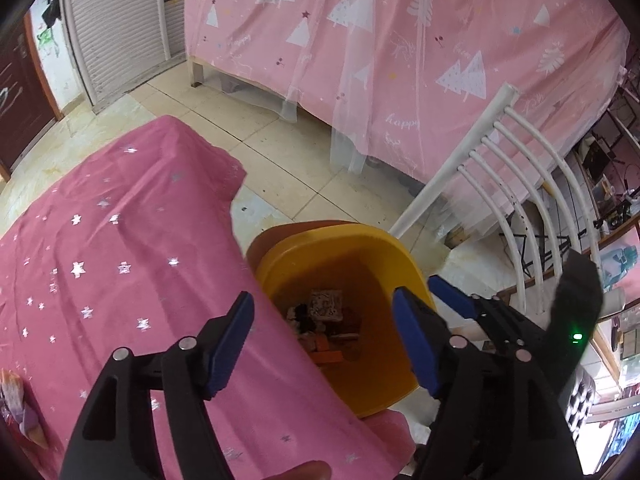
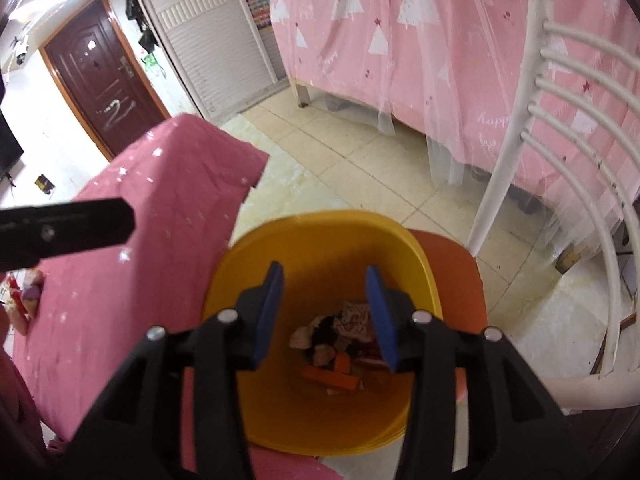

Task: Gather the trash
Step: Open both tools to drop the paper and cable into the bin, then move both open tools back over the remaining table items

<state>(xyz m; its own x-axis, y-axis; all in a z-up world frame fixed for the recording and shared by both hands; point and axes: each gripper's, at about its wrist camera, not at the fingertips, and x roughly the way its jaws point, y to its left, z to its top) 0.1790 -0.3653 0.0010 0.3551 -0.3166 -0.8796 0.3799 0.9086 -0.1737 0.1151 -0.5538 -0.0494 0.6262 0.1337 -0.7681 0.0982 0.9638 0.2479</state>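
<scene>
A yellow bin stands beside the table, also in the right wrist view. Several pieces of trash lie at its bottom, wrappers and orange bits. My left gripper is open and empty, over the table edge and the bin's rim. My right gripper is open and empty, right above the bin's mouth; it also shows in the left wrist view at the bin's right. A small wrapper lies on the table at the far left.
The table wears a magenta star cloth. An orange seat lies under the bin. A white chair back stands on the right. A pink-draped bed is beyond the tile floor. A dark door is far left.
</scene>
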